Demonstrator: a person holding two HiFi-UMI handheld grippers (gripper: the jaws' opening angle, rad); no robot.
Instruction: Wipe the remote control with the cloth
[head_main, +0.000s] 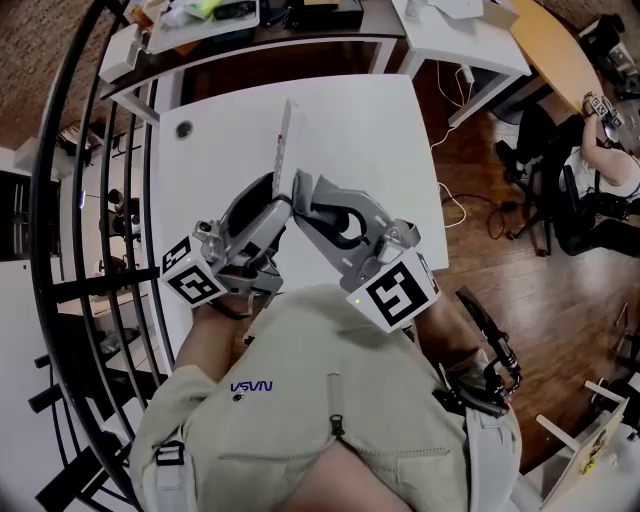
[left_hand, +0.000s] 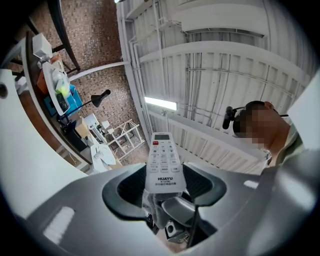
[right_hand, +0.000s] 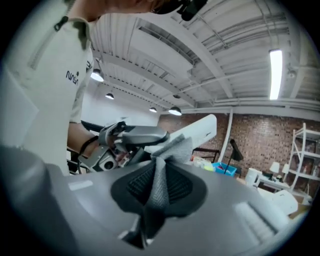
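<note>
I hold both grippers up over the white table (head_main: 370, 130), tips meeting. My left gripper (head_main: 277, 207) is shut on the lower end of the white remote control (head_main: 285, 140), which sticks out from the jaws and shows edge-on from the head. In the left gripper view the remote (left_hand: 164, 162), button side showing, sits between the pads of the left gripper (left_hand: 165, 186). My right gripper (head_main: 306, 200) is shut on a grey cloth (head_main: 303, 185). In the right gripper view the cloth (right_hand: 167, 155) is pinched in the right gripper (right_hand: 159, 186) and fans out against the remote (right_hand: 200, 131), beside the left gripper (right_hand: 131, 137).
A dark desk (head_main: 330, 45) with clutter stands behind the table, and a second white table (head_main: 470, 45) at the back right. A black railing (head_main: 90, 200) runs down the left. A seated person (head_main: 605, 165) is at the far right, and a white cable (head_main: 455, 205) lies on the wooden floor.
</note>
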